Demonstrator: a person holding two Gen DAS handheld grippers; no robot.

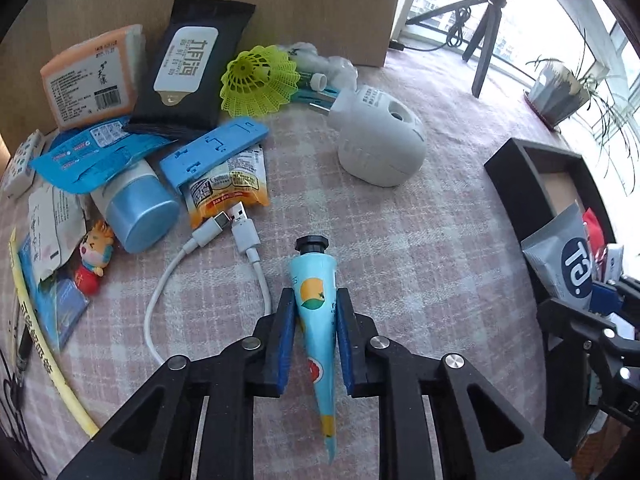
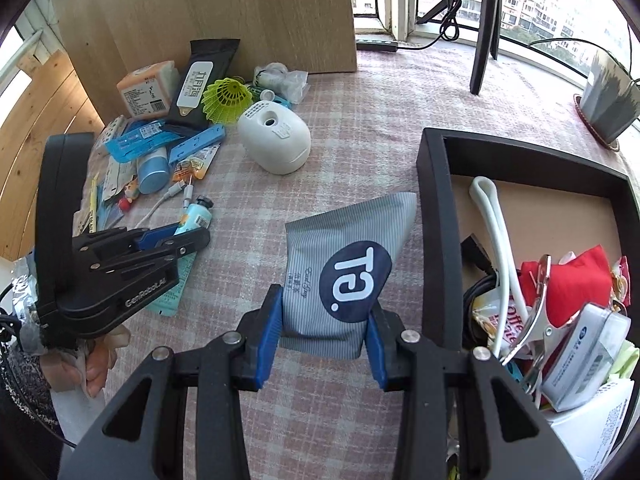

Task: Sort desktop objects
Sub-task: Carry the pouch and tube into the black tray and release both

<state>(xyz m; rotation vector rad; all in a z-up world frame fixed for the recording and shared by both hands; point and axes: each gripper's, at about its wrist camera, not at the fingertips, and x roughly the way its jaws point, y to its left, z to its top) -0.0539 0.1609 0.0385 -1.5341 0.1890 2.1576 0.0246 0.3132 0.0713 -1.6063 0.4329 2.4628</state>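
A light-blue tube with a black cap and fruit print (image 1: 310,268) lies on the checked cloth, cap pointing away. My left gripper (image 1: 315,300) is shut on its middle, the blue pads touching both sides. The right wrist view shows the same tube (image 2: 196,214) in the left gripper (image 2: 188,236) at the left. My right gripper (image 2: 325,304) is shut on a grey striped pouch with a dark round logo (image 2: 348,240), held over the cloth just left of the black tray (image 2: 434,200). The tray holds a red cloth, a white cable, a metal clip and several packets.
A pile sits at the back left: white egg-shaped device (image 1: 380,140), yellow shuttlecock (image 1: 260,80), black wipes pack (image 1: 192,64), orange tissue pack (image 1: 92,76), blue bottle (image 1: 140,212), white USB cable (image 1: 224,248). A wooden board stands behind. Tripod (image 2: 484,40) and plant pot (image 2: 608,96) stand by the window.
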